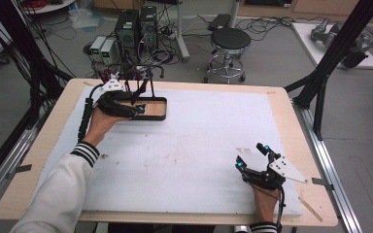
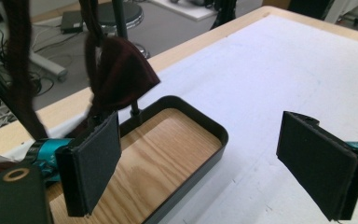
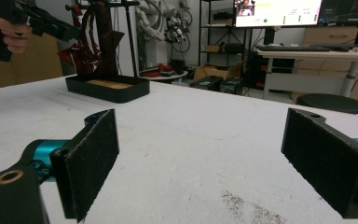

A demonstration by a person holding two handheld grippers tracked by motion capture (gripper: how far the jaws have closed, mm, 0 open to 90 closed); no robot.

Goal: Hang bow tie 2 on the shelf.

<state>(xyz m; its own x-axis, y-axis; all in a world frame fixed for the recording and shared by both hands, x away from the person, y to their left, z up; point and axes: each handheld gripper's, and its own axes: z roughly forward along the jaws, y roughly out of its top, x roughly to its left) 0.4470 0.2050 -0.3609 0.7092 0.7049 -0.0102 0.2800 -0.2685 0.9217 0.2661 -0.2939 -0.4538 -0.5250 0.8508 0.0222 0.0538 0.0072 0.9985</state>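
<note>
Jaws of our left gripper (image 2: 214, 163) stand spread, pinching nothing, over the tray (image 2: 214, 135) at the table's far left corner, where the dark red cloth (image 2: 121, 74) hangs on the stand (image 3: 129, 42). Hanging looks done; withdrawing remains. Our right gripper (image 1: 253, 158) rests spread on the open white mat (image 1: 199, 141), well apart.

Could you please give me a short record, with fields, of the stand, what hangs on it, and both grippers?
stand: black tray with wooden floor and upright rod, far left of the table
hanging items: dark red fabric bands draped from the stand's top
left gripper: jaws open above the tray, nothing between them, bands just beyond one pad
right gripper: open, holding nothing, low over the white mat, near right
</note>
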